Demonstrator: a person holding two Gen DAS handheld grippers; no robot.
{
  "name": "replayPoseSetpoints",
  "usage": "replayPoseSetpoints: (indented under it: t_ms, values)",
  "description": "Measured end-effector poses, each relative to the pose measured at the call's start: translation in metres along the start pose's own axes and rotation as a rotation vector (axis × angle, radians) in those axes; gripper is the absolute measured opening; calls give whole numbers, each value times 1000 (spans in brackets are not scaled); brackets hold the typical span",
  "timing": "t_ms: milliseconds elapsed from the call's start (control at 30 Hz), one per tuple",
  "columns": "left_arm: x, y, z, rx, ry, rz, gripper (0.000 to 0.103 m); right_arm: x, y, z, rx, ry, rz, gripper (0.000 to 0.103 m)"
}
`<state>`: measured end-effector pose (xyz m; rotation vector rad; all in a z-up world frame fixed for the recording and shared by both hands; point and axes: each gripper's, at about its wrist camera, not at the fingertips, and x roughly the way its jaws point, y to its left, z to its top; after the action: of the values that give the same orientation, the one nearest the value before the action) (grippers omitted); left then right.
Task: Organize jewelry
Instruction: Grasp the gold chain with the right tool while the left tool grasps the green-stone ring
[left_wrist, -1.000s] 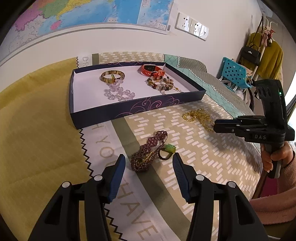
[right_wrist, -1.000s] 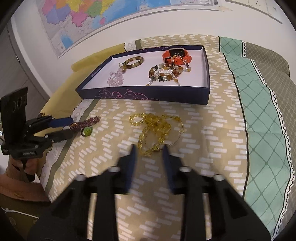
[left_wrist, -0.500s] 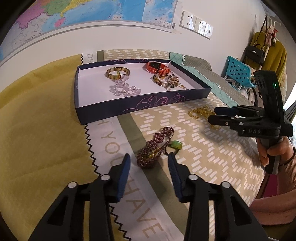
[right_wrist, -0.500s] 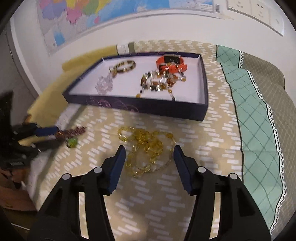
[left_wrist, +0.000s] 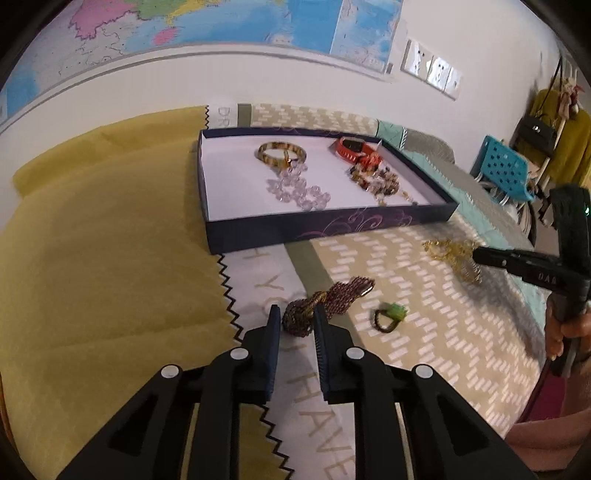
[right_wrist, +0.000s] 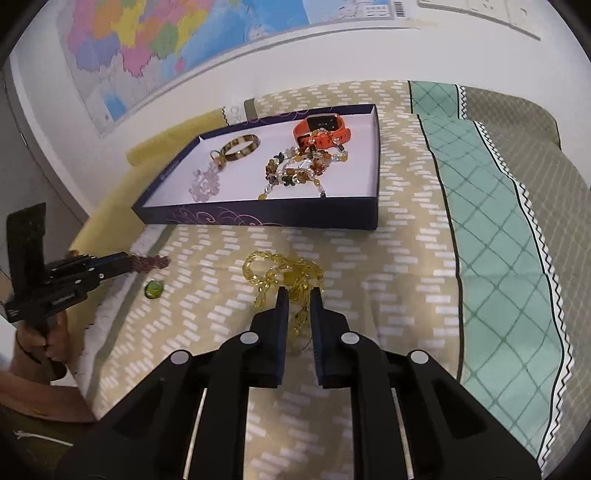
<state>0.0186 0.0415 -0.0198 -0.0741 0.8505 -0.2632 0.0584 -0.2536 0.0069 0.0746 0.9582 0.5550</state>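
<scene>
My left gripper (left_wrist: 295, 323) has just been closing, and its 2 jaws now stand narrow, pinching the near end of the maroon beaded bracelet (left_wrist: 328, 301) on the bed (left_wrist: 388, 266). The rest of the bracelet stretches away toward 1 o'clock from the jaws. A green ring (left_wrist: 389, 317) lies loose on the cover at 3 o'clock of that grip, close by but apart from the bracelet.

My right gripper (right_wrist: 297, 301) has also just been closing; its jaws are narrow and clamp the near strands of the gold chain (right_wrist: 280, 271), whose loops spread out toward 11 o'clock from the tips. In the left wrist view that same gripper (left_wrist: 480, 258) comes in from 3 o'clock with the chain at its tip, a hand (left_wrist: 565, 332) wrapped around its handle.

The dark box (left_wrist: 325, 229) sits at 12 o'clock of both grippers, well apart from them, on the patterned cover. Inside it I see a brown bangle (left_wrist: 282, 153) at the far left, a clear bead string (left_wrist: 299, 190) just in front of it, an orange watch (left_wrist: 352, 147) at the far right, and a mixed amber bead strand (left_wrist: 380, 181) in front of the watch. A yellow cloth (left_wrist: 110, 240) covers the bed at 9 o'clock of the box.
</scene>
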Motion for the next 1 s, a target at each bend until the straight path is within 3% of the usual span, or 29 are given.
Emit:
replayPoseSetpoints:
  t_ms: [67,167,200,233,267,433,567,667,833,900,1000]
  values:
    - [-6,-7,0,31,-19,-37,18,-2,-1,-2,10,3,32,12]
    - [-11,-27,-2,101,-31,-106,23,0,-1,-4,13,7,9,16]
    - [-12,-32,-3,119,-31,-118,25,1,-1,-4,15,5,-4,26]
    - [-11,-37,-3,135,-30,-131,28,2,-1,-4,15,2,-13,43]
    - [-10,-43,-4,153,-26,-143,30,2,-1,-4,10,-3,-24,48]
    - [1,-61,-6,202,8,-167,44,16,11,-1,-52,5,-67,60]
    - [16,-64,-6,200,51,-154,44,26,28,0,-129,18,-100,74]
    - [24,-64,-5,199,65,-140,44,31,36,-2,-181,27,-143,72]
    - [29,-69,-1,214,66,-110,43,30,34,-1,-181,16,-184,37]
    - [30,-72,-1,225,65,-94,42,28,30,-1,-166,12,-181,27]
    - [30,-71,0,228,59,-58,27,25,26,0,-151,10,-165,15]
